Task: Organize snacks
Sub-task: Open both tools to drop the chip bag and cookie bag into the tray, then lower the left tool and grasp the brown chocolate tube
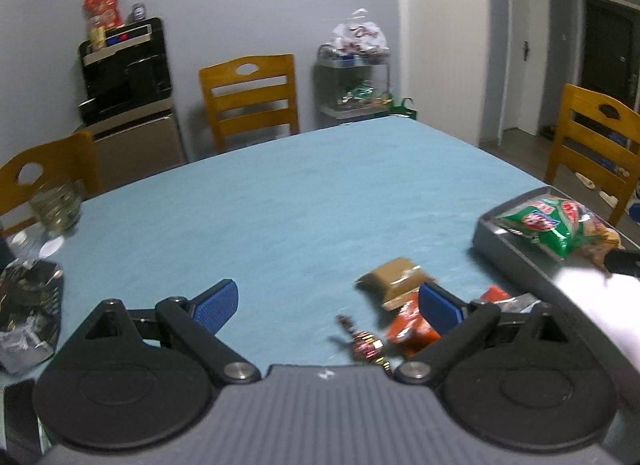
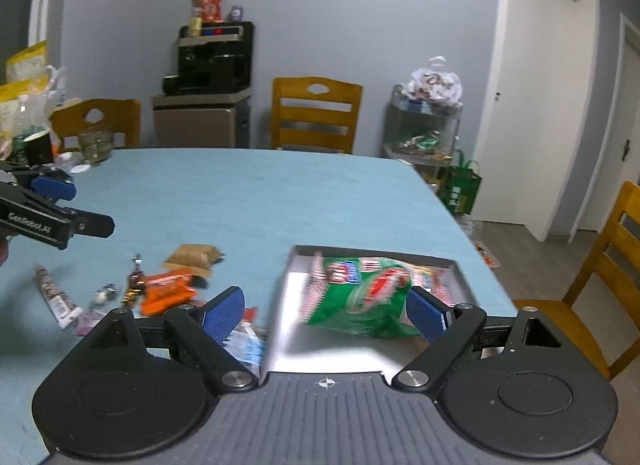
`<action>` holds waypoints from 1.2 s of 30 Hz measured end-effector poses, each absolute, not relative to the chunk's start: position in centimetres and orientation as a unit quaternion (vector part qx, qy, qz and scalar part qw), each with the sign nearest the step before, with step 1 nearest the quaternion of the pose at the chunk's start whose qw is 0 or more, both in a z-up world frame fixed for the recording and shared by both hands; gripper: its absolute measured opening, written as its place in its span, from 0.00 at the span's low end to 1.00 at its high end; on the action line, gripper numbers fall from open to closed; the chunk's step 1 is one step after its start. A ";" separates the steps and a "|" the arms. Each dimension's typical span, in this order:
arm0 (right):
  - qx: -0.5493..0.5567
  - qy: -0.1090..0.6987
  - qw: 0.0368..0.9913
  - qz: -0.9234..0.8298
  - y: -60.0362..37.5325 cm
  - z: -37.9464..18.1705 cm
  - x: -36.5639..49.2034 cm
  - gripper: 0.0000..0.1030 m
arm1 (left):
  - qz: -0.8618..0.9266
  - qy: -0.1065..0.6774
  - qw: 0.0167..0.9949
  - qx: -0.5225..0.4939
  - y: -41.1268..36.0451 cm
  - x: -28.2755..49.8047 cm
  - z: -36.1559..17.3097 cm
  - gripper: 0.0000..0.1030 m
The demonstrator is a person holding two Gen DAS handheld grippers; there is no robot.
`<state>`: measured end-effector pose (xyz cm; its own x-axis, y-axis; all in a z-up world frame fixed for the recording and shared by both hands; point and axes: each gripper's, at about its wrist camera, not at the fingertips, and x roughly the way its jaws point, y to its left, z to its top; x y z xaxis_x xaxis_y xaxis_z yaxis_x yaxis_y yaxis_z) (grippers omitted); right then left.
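A grey metal tray [image 2: 288, 305] sits on the blue table and holds a green snack bag [image 2: 360, 297] over other packets. My right gripper [image 2: 325, 311] is open above the tray, the bag between its blue pads, not gripped. Loose snacks lie left of the tray: a brown packet [image 2: 192, 257], an orange packet [image 2: 166, 293], small candies [image 2: 134, 285] and a long stick pack [image 2: 52, 295]. My left gripper [image 1: 328, 305] is open and empty above the table, the brown packet [image 1: 394, 277] and orange packet [image 1: 412, 329] by its right pad. The tray [image 1: 504, 253] is at its right.
Wooden chairs [image 1: 250, 99] ring the table. A glass jar [image 1: 56, 207] and a silver foil bag [image 1: 28, 305] sit at the table's left. A black appliance on a cabinet [image 2: 212, 61] and a wire shelf with bags [image 2: 428, 121] stand at the wall.
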<state>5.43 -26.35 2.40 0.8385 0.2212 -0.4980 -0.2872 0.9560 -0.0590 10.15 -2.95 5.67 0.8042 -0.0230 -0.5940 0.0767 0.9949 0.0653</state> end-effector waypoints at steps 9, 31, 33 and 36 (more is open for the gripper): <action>-0.072 0.257 0.947 0.181 -22.4 2.0 3.8 0.86 | -0.017 0.326 0.944 0.041 -0.1 7.3 3.7 0.95; -0.116 0.279 0.914 0.270 -15.4 -0.1 1.0 0.86 | -0.076 0.363 0.923 0.103 3.7 2.0 -1.6 0.95; -0.118 0.280 0.913 0.271 -15.2 0.0 1.0 0.86 | -0.099 0.355 0.922 0.124 3.7 2.1 -1.3 0.95; -0.111 0.278 0.913 0.276 -15.0 0.2 1.1 0.86 | -0.146 0.354 0.912 0.149 4.1 3.0 -1.3 0.95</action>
<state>1.06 -15.03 0.22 0.6936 0.4418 -0.5690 -0.5652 0.8234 -0.0497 2.99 4.09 -1.27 0.7073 -0.1610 -0.6883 0.3715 0.9131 0.1682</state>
